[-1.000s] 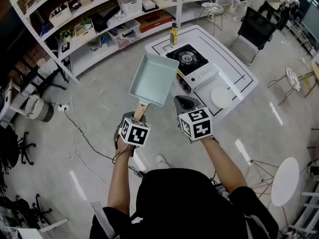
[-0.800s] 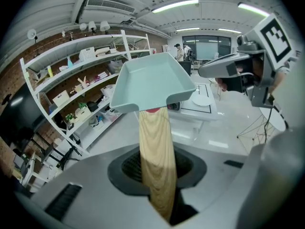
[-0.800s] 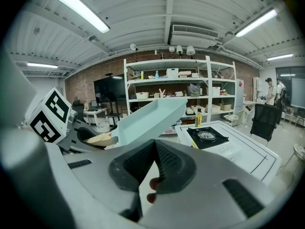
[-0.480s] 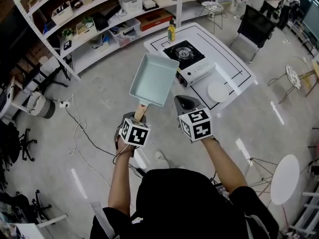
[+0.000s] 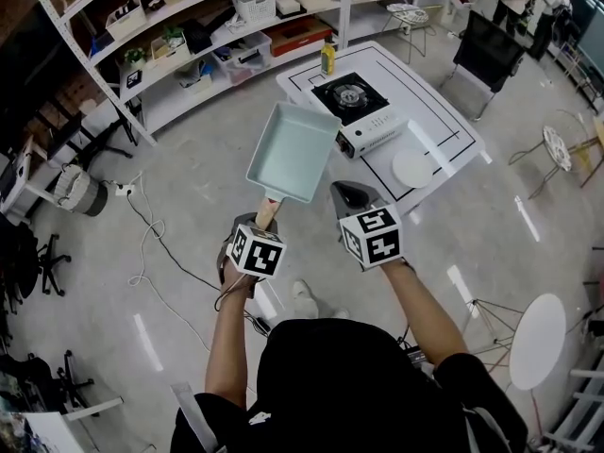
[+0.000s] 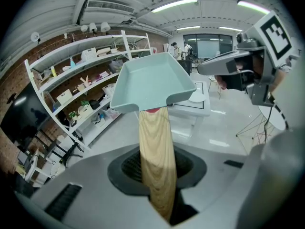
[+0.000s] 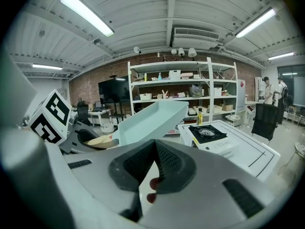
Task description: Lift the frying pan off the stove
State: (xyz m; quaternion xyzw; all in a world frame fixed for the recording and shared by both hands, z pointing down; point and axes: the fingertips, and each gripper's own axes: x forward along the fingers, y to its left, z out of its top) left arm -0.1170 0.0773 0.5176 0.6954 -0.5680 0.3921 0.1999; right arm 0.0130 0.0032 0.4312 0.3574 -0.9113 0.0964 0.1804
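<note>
A rectangular pale teal frying pan (image 5: pixel 293 151) hangs in the air over the floor, clear of the stove (image 5: pixel 357 102). My left gripper (image 5: pixel 265 217) is shut on its wooden handle (image 5: pixel 268 211); in the left gripper view the handle (image 6: pixel 155 147) runs up between the pads to the pan (image 6: pixel 152 82). My right gripper (image 5: pixel 343 192) floats just right of the pan, shut with nothing in it. In the right gripper view its pads meet (image 7: pixel 155 149), with the pan (image 7: pixel 152 118) to the left and the stove (image 7: pixel 207 132) beyond.
The stove sits on a white table (image 5: pixel 444 125) with a yellow bottle (image 5: pixel 327 59) and a white plate (image 5: pixel 412 169). Long shelving (image 5: pixel 189 36) lines the back. A cable (image 5: pixel 151 253) lies on the floor at left. A round table (image 5: pixel 536 340) stands at lower right.
The table and stove have slid a little further up and away in the head view. Pan and both grippers keep their place in front of the person; the grip is unchanged.
</note>
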